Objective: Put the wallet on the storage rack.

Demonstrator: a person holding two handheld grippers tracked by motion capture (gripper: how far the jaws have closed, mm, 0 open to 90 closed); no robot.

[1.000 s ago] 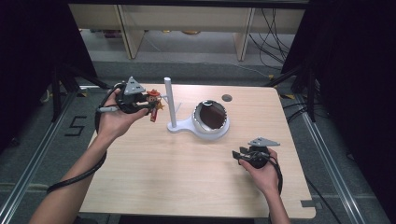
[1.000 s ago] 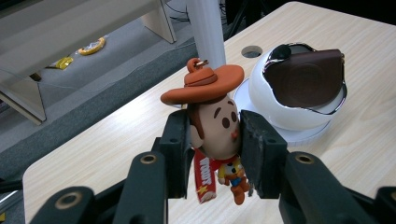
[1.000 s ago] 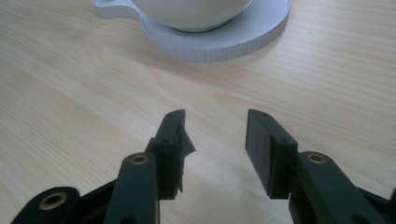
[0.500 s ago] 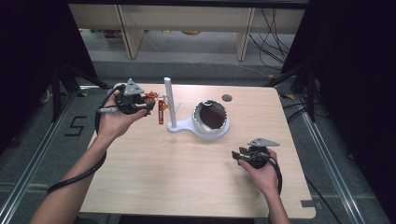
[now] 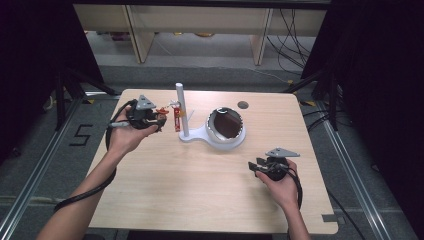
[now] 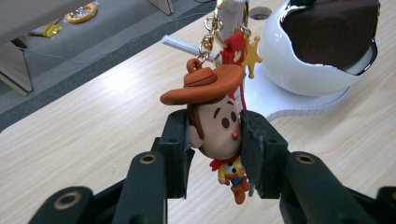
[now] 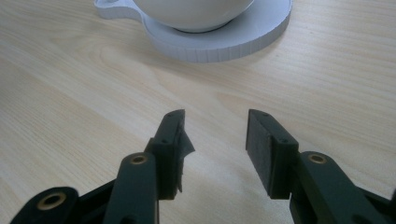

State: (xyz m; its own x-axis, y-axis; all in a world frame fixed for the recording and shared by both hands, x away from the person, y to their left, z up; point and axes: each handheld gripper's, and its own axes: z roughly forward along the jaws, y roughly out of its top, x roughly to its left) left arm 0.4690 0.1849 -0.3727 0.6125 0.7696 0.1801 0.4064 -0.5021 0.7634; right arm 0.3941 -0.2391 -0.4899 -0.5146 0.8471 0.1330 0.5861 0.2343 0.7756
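**Cowboy charm clamped beside the white post**

The left gripper (image 6: 215, 144) pinches the rubbery, round head of a cowboy keychain (image 6: 215, 126) between its matte black jaws; brim hat, gold chain and red strap hang near the slim white post (image 5: 181, 107). The right gripper (image 7: 215, 140) rests over pale woodgrain table (image 5: 200, 185), jaws parted and empty, near the glossy white dome holder (image 5: 226, 127).

Light wooden bench (image 5: 200, 180), white plastic stand with upright post (image 5: 181, 112) at centre rear, cowboy figure keychain (image 6: 219, 135) in left claw (image 5: 162, 117) left of post, right claw (image 5: 257, 165) front right.
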